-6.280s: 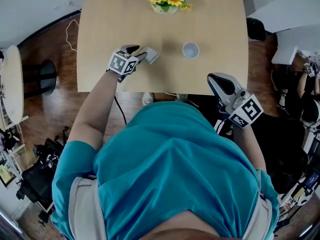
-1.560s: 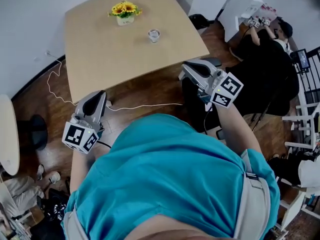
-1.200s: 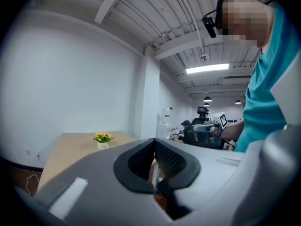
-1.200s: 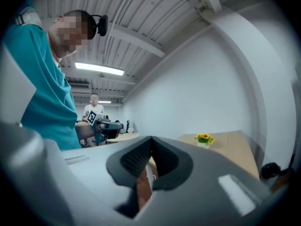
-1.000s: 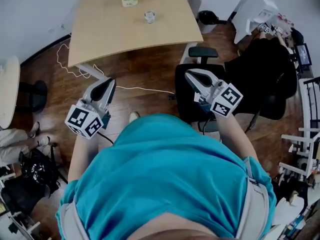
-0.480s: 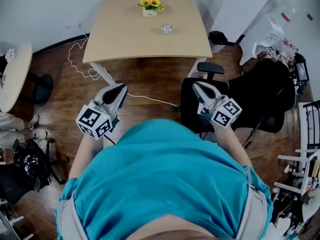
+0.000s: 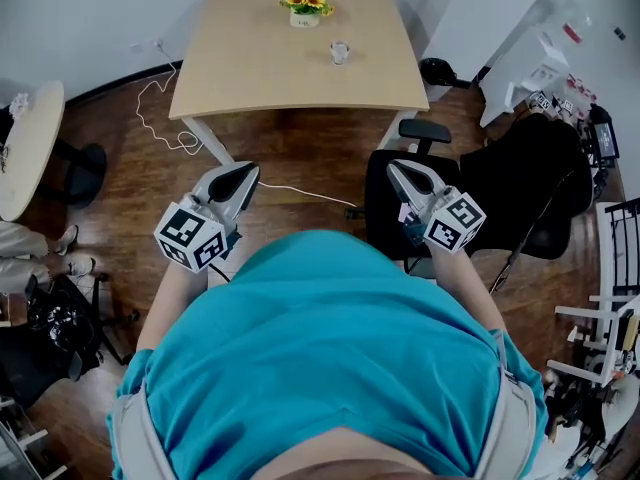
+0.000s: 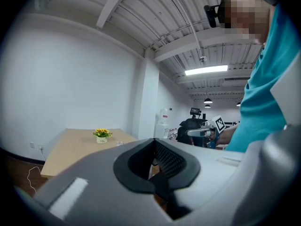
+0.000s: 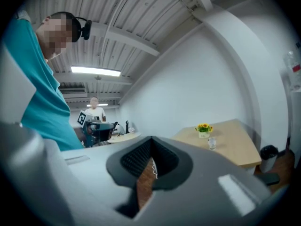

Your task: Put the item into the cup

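Note:
The small clear cup (image 7: 340, 52) stands on the light wooden table (image 7: 250, 68), near a pot of yellow flowers (image 7: 305, 8); it is too small to see inside. I stand well back from the table. My left gripper (image 7: 243, 172) is held over the wooden floor by my chest, shut and empty. My right gripper (image 7: 396, 168) hangs level with it on the other side, jaws together with nothing between them. The cup (image 8: 118, 143) and the right gripper (image 8: 188, 132) show in the left gripper view. The cup (image 9: 211, 143) and the left gripper (image 9: 113, 126) show in the right gripper view.
A black office chair (image 7: 425, 138) stands between me and the table's right corner. A white cable (image 7: 165, 118) trails across the floor on the left. A round white table (image 7: 25, 148) is at far left, bags (image 7: 60, 318) below it, and another chair and a white unit (image 7: 545, 73) at right.
I have backed away from the table, which now lies far off. The left gripper, earlier at the table on a small pale item, is drawn back and empty. In the last second both grippers barely shifted.

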`<move>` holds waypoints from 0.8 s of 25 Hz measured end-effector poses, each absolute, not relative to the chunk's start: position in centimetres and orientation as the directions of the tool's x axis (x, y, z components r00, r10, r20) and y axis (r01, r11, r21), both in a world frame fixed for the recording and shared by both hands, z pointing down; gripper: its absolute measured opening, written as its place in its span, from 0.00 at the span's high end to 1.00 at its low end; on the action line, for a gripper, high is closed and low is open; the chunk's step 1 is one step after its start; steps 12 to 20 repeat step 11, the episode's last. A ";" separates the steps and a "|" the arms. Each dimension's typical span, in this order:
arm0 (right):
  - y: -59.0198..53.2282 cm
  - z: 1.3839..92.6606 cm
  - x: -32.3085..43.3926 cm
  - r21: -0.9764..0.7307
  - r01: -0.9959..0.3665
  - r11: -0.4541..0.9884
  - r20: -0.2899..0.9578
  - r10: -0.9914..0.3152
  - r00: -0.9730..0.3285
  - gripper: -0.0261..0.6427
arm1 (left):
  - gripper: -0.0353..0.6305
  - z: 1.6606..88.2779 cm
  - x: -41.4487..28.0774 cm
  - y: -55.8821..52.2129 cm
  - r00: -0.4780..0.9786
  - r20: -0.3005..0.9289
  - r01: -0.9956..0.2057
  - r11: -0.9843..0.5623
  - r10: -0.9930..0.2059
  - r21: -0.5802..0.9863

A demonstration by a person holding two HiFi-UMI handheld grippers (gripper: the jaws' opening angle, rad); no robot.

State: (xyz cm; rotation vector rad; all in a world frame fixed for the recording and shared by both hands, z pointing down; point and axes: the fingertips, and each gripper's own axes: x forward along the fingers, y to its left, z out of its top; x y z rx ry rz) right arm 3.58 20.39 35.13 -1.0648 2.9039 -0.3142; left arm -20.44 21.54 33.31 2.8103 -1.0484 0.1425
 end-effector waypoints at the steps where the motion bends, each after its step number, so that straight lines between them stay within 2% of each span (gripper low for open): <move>1: 20.4 35.1 3.6 -0.197 -0.637 0.745 0.040 -0.643 -0.765 0.96 | 0.94 33.3 -20.5 21.6 0.753 0.136 -0.657 -0.748 -0.644 0.097; 20: 20.8 34.6 3.6 -0.173 -0.638 0.750 0.036 -0.643 -0.765 0.96 | 0.94 33.1 -20.5 21.8 0.755 0.124 -0.655 -0.750 -0.644 0.094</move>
